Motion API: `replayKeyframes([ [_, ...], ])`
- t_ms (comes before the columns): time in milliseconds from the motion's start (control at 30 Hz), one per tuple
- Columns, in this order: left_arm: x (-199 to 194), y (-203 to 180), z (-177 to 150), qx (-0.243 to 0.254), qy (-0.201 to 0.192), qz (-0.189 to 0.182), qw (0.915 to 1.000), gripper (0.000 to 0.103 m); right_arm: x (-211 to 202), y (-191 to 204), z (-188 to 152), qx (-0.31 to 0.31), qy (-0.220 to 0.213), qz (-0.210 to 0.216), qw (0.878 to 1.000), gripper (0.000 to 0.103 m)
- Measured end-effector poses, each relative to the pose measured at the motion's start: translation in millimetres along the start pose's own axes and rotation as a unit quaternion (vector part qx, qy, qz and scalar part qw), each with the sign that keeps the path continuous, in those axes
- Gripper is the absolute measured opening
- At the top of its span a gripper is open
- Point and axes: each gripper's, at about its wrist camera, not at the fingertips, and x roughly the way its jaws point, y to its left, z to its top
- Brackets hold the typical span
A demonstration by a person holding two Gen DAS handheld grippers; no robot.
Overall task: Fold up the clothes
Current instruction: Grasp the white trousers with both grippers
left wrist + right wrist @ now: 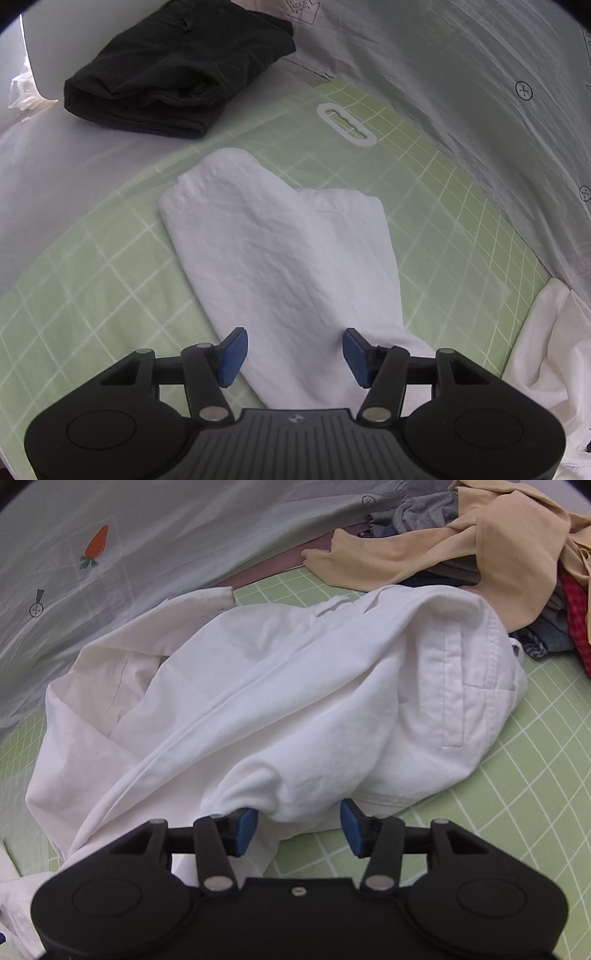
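Blue pads (234, 356) of the left gripper (293, 356) are held apart, nothing clamped, above a white trouser leg (280, 258) stretched mid-frame on the green mat (92, 280); the right gripper (298, 827) is likewise spread, bunched cloth (295, 686) between, probably for smoothing.

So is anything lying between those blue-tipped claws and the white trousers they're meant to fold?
Nothing visible. The left gripper hangs open over the flat white trouser leg on the green gridded mat. The right gripper is open with a bunched fold of the white trousers between its fingers. The folded black garment lies well aside.
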Motion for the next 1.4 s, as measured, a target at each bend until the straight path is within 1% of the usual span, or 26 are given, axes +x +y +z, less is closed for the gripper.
replayKeyframes([
  [67,-12,5,4,0.008,-0.024,0.026,0.9993,0.058,-15,-4,3,0.004,-0.027,-0.009,1.000,0.052],
  [133,-20,9,14,0.006,-0.033,0.021,0.9992,0.058,-30,-4,8,0.006,-0.061,-0.020,0.998,0.056],
  [200,-20,6,20,0.005,-0.031,0.011,0.9995,0.059,-41,-5,13,0.004,-0.090,-0.030,0.996,0.067],
  [233,-20,5,23,0.004,-0.030,0.005,0.9995,0.058,-41,-5,22,0.007,-0.097,-0.027,0.995,0.069],
  [333,-11,-14,27,0.025,-0.024,0.003,0.9994,0.059,-31,-7,37,0.040,-0.091,-0.007,0.995,0.069],
  [400,-4,-28,29,0.037,-0.021,-0.003,0.9991,0.060,-22,-4,45,0.055,-0.088,-0.004,0.995,0.069],
  [533,9,-53,37,0.051,-0.014,-0.017,0.9985,0.064,0,11,60,0.058,-0.078,-0.014,0.995,0.069],
  [600,20,-66,42,0.062,-0.009,-0.019,0.9978,0.067,12,15,66,0.067,-0.065,-0.015,0.996,0.069],
  [733,45,-91,51,0.085,0.000,-0.017,0.9963,0.070,32,22,74,0.076,-0.044,-0.026,0.996,0.069],
  [767,53,-96,53,0.086,-0.001,-0.016,0.9962,0.070,36,23,76,0.077,-0.040,-0.028,0.996,0.072],
  [800,60,-98,55,0.085,0.005,-0.007,0.9963,0.070,39,24,77,0.078,-0.037,-0.030,0.996,0.078],
  [833,66,-101,57,0.085,0.011,0.003,0.9963,0.070,43,25,79,0.079,-0.033,-0.033,0.996,0.079],
  [967,88,-103,61,0.089,0.031,0.034,0.9950,0.070,55,28,83,0.077,-0.019,-0.044,0.996,0.080],
  [1033,94,-100,61,0.082,0.035,0.042,0.9951,0.070,59,28,84,0.078,-0.014,-0.046,0.996,0.080],
  [1067,95,-98,61,0.078,0.034,0.045,0.9954,0.070,60,28,83,0.078,-0.015,-0.047,0.996,0.079],
  [1133,97,-97,59,0.081,0.031,0.044,0.9953,0.070,61,29,82,0.075,-0.016,-0.053,0.996,0.072],
  [1200,97,-98,56,0.088,0.024,0.048,0.9946,0.069,61,29,81,0.067,-0.019,-0.055,0.996,0.061],
  [1233,96,-98,54,0.091,0.018,0.054,0.9942,0.068,61,28,81,0.064,-0.021,-0.054,0.996,0.058],
  [1300,95,-99,52,0.093,0.009,0.058,0.9939,0.056,59,25,81,0.061,-0.025,-0.048,0.997,0.042],
  [1333,94,-98,51,0.091,0.004,0.056,0.9942,0.053,58,23,81,0.061,-0.028,-0.042,0.997,0.038],
  [1367,92,-97,50,0.087,-0.001,0.053,0.9948,0.043,56,21,81,0.063,-0.032,-0.031,0.997,0.030],
  [1400,91,-96,50,0.083,-0.001,0.045,0.9955,0.031,54,18,81,0.068,-0.036,-0.023,0.997,0.023],
])
